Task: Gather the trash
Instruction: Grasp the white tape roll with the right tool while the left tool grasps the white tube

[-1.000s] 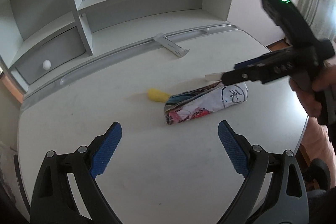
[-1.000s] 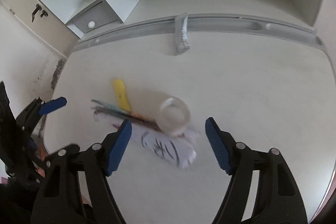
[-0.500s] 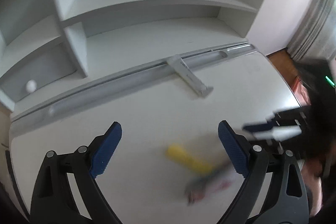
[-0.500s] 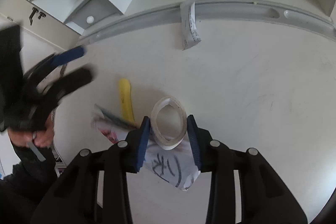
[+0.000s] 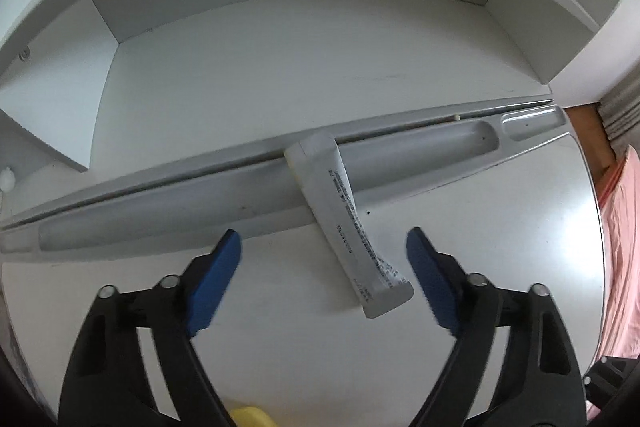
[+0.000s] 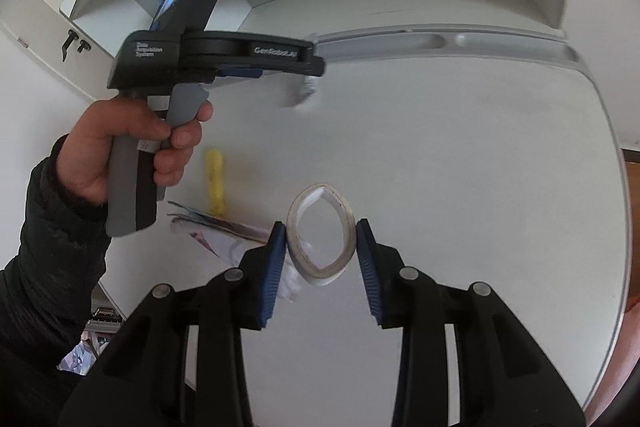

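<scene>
My left gripper point(image 5: 324, 269) is open over the white desk, its blue pads either side of a flattened white tube point(image 5: 346, 223) that leans from the desk's pen groove onto the desk. The tube lies nearer the right pad. My right gripper point(image 6: 321, 247) is shut on a white tape ring point(image 6: 321, 233), squeezed to an oval and held above the desk. Below it lie a crumpled printed wrapper point(image 6: 224, 233) and a yellow piece point(image 6: 215, 181). The left gripper's body point(image 6: 216, 57) and the hand holding it show in the right wrist view.
A grey pen groove point(image 5: 168, 211) runs along the desk's back edge, with white shelves point(image 5: 280, 39) behind. The yellow piece also peeks in at the bottom of the left wrist view point(image 5: 250, 417). The desk's rounded right edge point(image 5: 596, 227) drops to a pink cloth point(image 5: 624, 247).
My right gripper closed on the tape ring and lifted it. My left gripper moved forward from the wrapper to the white tube at the groove, staying open.
</scene>
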Tool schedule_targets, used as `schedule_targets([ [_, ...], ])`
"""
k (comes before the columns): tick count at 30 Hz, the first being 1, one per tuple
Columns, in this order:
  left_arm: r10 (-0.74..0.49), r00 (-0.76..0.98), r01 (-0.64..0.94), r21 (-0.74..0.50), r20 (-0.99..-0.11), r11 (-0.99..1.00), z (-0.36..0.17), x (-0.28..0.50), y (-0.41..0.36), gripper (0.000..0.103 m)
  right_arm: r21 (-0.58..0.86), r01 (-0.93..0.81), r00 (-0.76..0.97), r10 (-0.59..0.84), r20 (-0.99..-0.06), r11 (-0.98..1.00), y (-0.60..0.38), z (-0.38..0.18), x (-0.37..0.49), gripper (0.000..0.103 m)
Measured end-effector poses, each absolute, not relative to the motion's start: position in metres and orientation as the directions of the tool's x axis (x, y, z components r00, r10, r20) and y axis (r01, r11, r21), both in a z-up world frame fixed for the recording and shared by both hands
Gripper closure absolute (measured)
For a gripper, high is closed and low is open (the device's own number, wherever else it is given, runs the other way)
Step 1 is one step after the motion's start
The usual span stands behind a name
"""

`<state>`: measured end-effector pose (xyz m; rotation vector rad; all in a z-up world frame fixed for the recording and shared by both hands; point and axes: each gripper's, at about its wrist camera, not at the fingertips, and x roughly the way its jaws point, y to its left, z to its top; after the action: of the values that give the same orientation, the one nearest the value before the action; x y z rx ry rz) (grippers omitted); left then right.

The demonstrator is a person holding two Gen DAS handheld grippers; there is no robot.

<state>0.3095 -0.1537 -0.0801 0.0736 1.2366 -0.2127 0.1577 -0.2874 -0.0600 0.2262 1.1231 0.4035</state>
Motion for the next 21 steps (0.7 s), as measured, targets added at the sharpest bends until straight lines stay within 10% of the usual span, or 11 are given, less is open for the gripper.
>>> schedule_targets([
  [3, -0.097, 0.330, 0.198, -0.031, -0.939, 0.980, -0.082, 0.304, -0.159, 0.037, 0.375, -0.177, 0.388, 0.414, -0.823, 0.910, -0.308, -0.059, 0.147, 0.067],
  [7, -0.097, 0.348, 0.210, -0.023, -0.932, 0.977, -0.079, 0.292, -0.162, 0.087, 0.369, -0.134, 0.419, 0.390, -0.820, 0.920, -0.340, -0.057, 0.122, 0.067],
  [21, -0.327, 0.400, 0.549, -0.062, -0.856, 0.834, -0.016, 0.139, -0.286, 0.090, 0.301, 0.287, 0.537, 0.107, -0.837, 0.909, -0.506, -0.083, -0.049, 0.067],
])
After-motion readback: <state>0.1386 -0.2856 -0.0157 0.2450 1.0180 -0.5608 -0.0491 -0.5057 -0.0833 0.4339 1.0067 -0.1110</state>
